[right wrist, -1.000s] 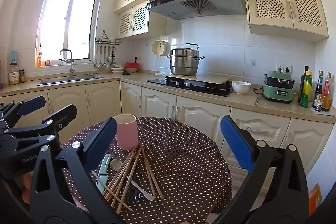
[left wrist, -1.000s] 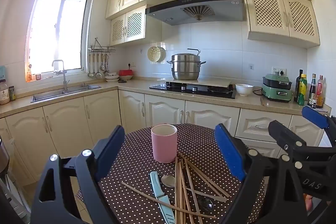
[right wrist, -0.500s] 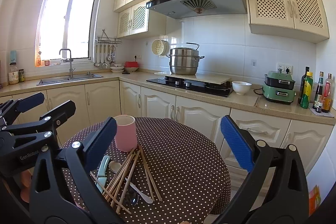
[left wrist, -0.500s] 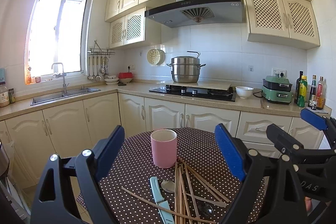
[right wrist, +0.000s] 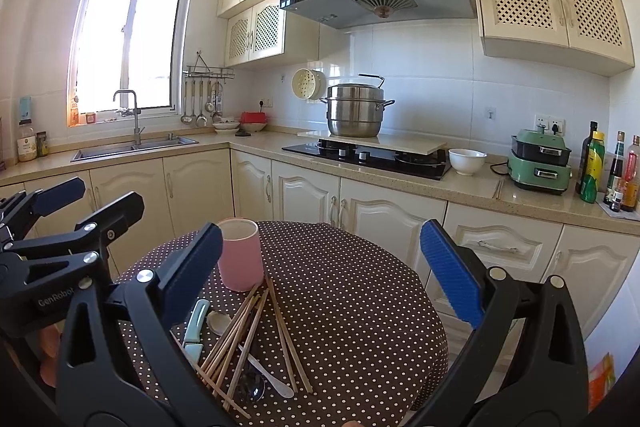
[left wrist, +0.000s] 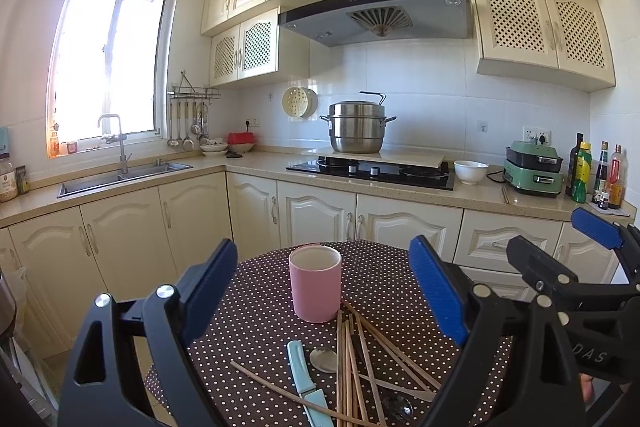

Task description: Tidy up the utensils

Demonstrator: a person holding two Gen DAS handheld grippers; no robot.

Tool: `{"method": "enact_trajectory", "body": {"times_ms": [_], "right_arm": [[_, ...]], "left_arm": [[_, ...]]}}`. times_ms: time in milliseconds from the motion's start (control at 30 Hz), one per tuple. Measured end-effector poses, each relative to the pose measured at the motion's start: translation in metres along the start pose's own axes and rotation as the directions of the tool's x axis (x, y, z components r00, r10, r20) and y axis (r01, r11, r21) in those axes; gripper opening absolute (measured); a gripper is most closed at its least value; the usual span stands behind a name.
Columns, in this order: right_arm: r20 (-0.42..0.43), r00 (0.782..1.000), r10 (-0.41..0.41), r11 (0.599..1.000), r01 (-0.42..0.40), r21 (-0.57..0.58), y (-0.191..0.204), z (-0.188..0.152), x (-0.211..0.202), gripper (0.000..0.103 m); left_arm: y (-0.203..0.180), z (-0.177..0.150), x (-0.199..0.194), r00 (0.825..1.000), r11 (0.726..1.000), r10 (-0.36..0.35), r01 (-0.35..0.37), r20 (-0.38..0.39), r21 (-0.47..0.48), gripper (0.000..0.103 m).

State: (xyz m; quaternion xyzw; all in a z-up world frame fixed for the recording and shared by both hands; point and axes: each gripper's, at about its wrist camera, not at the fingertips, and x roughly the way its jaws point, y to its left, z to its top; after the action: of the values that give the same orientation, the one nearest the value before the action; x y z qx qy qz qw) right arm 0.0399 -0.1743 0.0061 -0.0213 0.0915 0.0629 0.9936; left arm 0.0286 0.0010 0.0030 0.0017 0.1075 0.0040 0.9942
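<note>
- While both claws hang above the near edge of the table [right wrist: 360,267], nothing is gripped: the left claw [left wrist: 320,291] has its blue pads wide apart, and the right claw [right wrist: 320,267] is just as wide and empty.
- The cup [left wrist: 315,283] stands upright at 12 o'clock from the pile, just beyond the chopstick tips — the likely home for the utensils.
- Chopsticks [left wrist: 352,367] lie in a loose fan, crossing each other; one stick [left wrist: 280,393] lies askew toward 9 o'clock, under or over the knife [left wrist: 300,371] — I cannot tell which.
- A good first pick, I judge, is a stick at the fan's 3 o'clock edge [right wrist: 288,339]: it sits apart from the rest, so closing on it near mid-length should disturb less.
- Come down with the pads across the stick, not along it, and lift one end before tilting it into the cup.
- Steadying the cup with the left claw may help, since it looks light.
- Two spoons [left wrist: 323,359] are half buried under the sticks; the dark one's bowl [right wrist: 250,389] is hard to make out.
- The pile's near end is cut off by the frame and the claw bodies, so the utensil count is uncertain.
</note>
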Motion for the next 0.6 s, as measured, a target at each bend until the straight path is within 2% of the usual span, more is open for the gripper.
{"method": "enact_trajectory", "body": {"times_ms": [600], "right_arm": [[-0.019, 1.000, 0.013, 1.000, -0.013, 0.009, -0.001, 0.003, 0.014, 0.097]], "left_arm": [[0.001, 0.002, 0.011, 1.000, 1.000, 0.007, -0.007, -0.019, 0.004, 0.086]]}}
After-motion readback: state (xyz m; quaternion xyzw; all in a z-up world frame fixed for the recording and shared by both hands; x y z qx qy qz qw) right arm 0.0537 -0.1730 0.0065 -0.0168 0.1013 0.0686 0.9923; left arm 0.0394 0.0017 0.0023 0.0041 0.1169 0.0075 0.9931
